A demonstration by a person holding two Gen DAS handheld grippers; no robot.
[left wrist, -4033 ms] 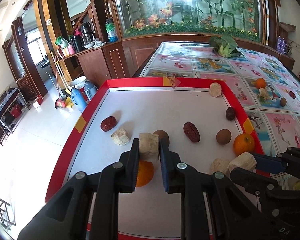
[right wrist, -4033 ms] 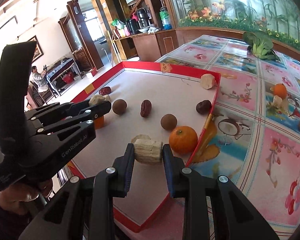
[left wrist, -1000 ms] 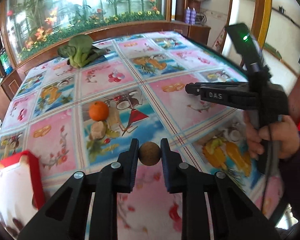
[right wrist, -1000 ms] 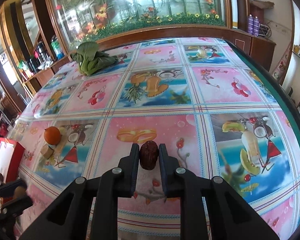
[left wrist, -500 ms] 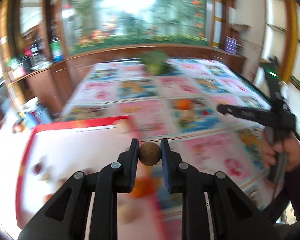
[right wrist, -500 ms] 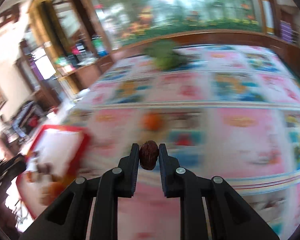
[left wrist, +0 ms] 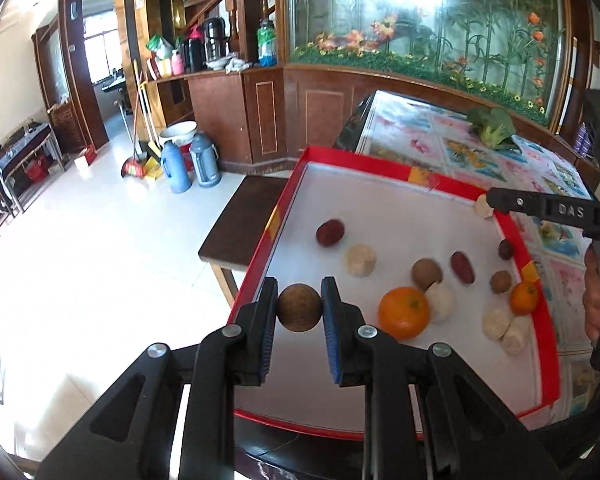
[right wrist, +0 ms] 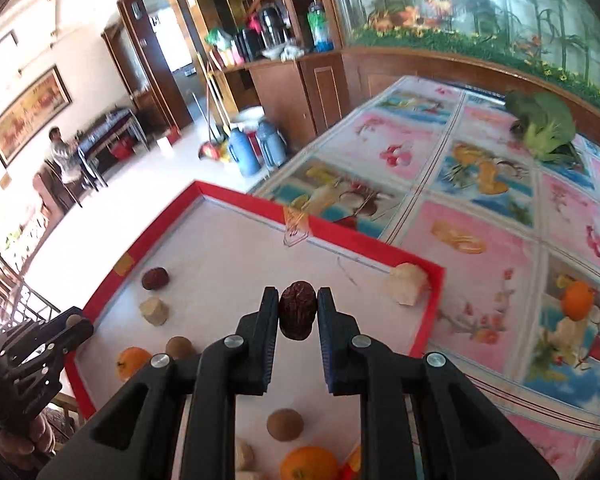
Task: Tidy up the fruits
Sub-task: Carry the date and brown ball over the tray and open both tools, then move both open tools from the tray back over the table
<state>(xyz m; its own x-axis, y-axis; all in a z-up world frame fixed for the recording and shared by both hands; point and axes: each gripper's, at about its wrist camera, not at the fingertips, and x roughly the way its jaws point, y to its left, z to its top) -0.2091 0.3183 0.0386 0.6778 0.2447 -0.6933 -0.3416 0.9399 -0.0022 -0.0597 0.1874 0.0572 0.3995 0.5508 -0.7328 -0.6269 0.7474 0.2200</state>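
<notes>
My left gripper [left wrist: 299, 308] is shut on a round brown fruit [left wrist: 299, 309], held above the near left edge of the red-rimmed white tray [left wrist: 284, 204]. My right gripper [right wrist: 298, 312] is shut on a dark red wrinkled date [right wrist: 298, 311] over the tray's [right wrist: 240, 200] middle. In the tray lie oranges [left wrist: 403, 313], dates [left wrist: 329, 233], pale root chunks [left wrist: 361, 260] and brown round fruits [left wrist: 426, 274]. The right gripper's body [left wrist: 548, 210] shows at the right of the left wrist view. The left gripper's body [right wrist: 40, 344] shows at the lower left of the right wrist view.
The tray sits on a table with a fruit-print cloth [right wrist: 480, 208]. On the cloth lie an orange [right wrist: 577, 301] with a pale chunk [right wrist: 570, 330] below it, and a green leafy vegetable [right wrist: 544, 124] farther back. A dark stool [left wrist: 244, 220] stands left of the tray over a white tiled floor.
Both grippers have swung from over the patterned cloth to over the red tray, each still holding its fruit. Four seconds ago each held a pale root chunk instead.
</notes>
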